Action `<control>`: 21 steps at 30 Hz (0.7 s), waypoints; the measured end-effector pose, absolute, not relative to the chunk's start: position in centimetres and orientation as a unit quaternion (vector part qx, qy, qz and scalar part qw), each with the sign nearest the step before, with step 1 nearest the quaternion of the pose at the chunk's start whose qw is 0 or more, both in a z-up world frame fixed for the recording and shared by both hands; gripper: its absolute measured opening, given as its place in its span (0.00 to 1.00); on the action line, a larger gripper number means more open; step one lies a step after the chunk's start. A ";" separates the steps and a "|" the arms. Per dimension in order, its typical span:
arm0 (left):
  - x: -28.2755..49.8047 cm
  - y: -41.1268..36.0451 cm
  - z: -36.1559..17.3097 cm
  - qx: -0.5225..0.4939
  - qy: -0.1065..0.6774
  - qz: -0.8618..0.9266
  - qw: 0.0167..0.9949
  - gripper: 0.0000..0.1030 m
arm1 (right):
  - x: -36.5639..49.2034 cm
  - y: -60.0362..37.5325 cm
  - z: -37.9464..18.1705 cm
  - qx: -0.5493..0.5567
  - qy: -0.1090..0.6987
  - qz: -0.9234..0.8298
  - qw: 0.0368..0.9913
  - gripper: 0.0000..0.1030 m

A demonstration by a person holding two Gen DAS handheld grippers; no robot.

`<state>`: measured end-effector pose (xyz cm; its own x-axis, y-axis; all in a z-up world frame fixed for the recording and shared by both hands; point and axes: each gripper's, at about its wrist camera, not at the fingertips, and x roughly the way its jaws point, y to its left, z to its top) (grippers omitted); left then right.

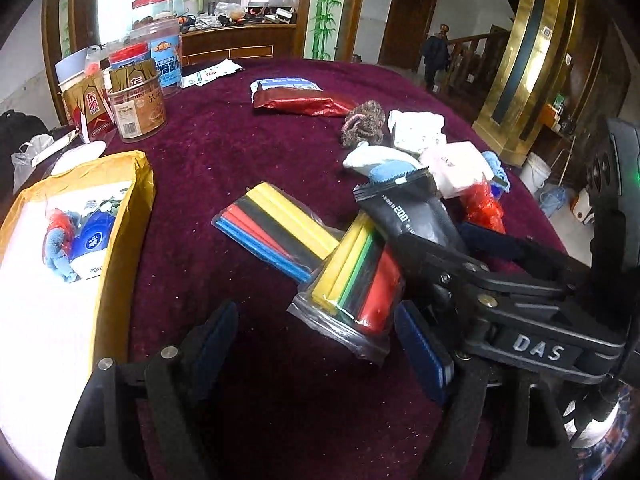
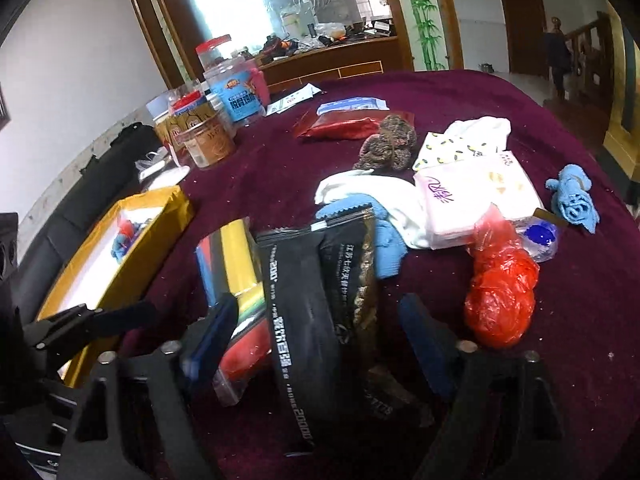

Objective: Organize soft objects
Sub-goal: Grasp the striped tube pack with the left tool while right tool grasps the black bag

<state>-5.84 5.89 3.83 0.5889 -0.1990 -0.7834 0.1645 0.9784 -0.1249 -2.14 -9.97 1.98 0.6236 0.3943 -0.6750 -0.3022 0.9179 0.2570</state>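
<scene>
Soft things lie heaped on a maroon tablecloth (image 1: 224, 148), some already in a yellow box (image 1: 120, 216) at its left edge.

Nearest, the left gripper (image 1: 316, 344) hangs over bare cloth, fingers apart with nothing between them. A clear bag of coloured tubes (image 1: 356, 284) lies just beside its right finger (image 1: 420, 348); whether they touch I cannot tell. The right gripper (image 2: 320, 332) comes in beside it, fingers spread either side of a black pouch (image 2: 308, 304); the pads do not appear to press on it, though contact at the left pad is hard to judge. The pouch rests on the tube bag (image 2: 240, 336).

A second tube bag (image 1: 276, 228) lies flat just beyond the first. In the box sit a red and blue cloth toy (image 1: 60, 240) and a blue-lidded pack (image 1: 94, 236).

Right of the pouch, a red plastic bag (image 2: 500, 296) stands crumpled, touching a small blue-capped packet (image 2: 540, 236). Behind the pouch are a blue cloth (image 2: 384, 248), a white cloth (image 2: 360, 188) and two tissue packs (image 2: 476, 196), all bunched together. A rolled blue towel (image 2: 574, 200) lies apart at the right.

Further back sit a brown knit bundle (image 2: 388, 144), then a red foil packet (image 2: 344, 124) on a blue-white packet (image 2: 352, 104).

At the far left edge stand several plastic jars (image 1: 138, 96), with papers (image 1: 208, 74) near them.

A person (image 1: 436, 58) stands by the stairs in the distance.
</scene>
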 end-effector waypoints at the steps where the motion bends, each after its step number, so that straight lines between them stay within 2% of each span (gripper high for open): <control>1: -5.8 5.8 3.8 -0.015 0.442 -0.102 0.891 0.81 | -2.0 -10.1 1.7 0.063 0.398 0.200 0.893 0.43; 2: -5.7 5.6 3.7 -0.011 0.442 -0.102 0.891 0.81 | -1.8 -10.2 1.4 0.067 0.406 0.200 0.889 0.40; 5: -5.4 4.7 3.5 0.004 0.443 -0.104 0.891 0.81 | -1.8 -11.2 1.5 0.084 0.401 0.186 0.893 0.37; 14: -3.8 1.7 3.3 0.071 0.428 -0.102 0.895 0.81 | -1.4 -15.5 1.6 0.176 0.392 0.162 0.888 0.37; 21: -2.9 -1.2 1.3 0.153 0.415 -0.099 0.891 0.81 | -1.3 -15.7 1.4 0.185 0.396 0.165 0.884 0.37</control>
